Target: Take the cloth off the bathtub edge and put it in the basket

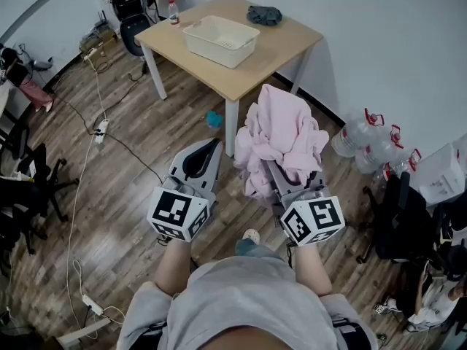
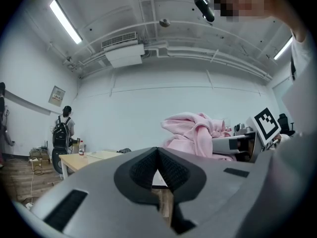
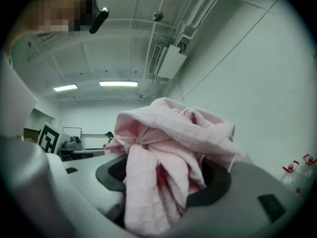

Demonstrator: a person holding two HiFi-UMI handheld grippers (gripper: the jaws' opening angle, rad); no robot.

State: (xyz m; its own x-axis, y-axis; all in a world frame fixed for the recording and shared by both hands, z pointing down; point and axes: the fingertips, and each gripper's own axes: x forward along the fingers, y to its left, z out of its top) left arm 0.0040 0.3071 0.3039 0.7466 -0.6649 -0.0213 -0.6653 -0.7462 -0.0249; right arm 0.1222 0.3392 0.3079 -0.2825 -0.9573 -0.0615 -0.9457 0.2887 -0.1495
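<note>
One soft pink crumpled cloth point(image 1: 281, 141) is clamped mid-bunch in the right gripper point(image 3: 163, 182), its folds draping over the jaws. Left gripper point(image 1: 198, 159) is closed and empty. White plastic basket point(image 1: 208, 51) sits at 11 o'clock. Cloth looks light and limp, so grip the bunch, not an edge.

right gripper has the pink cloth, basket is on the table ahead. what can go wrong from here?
1. The cloth sits in a loose bunch in the right gripper, folds hanging; one could snag on the table edge short of the basket.
2. It drapes over the fingers, so it may cling when they open.
3. It fills much of the right gripper view, so aiming may lean on the head view.
</note>
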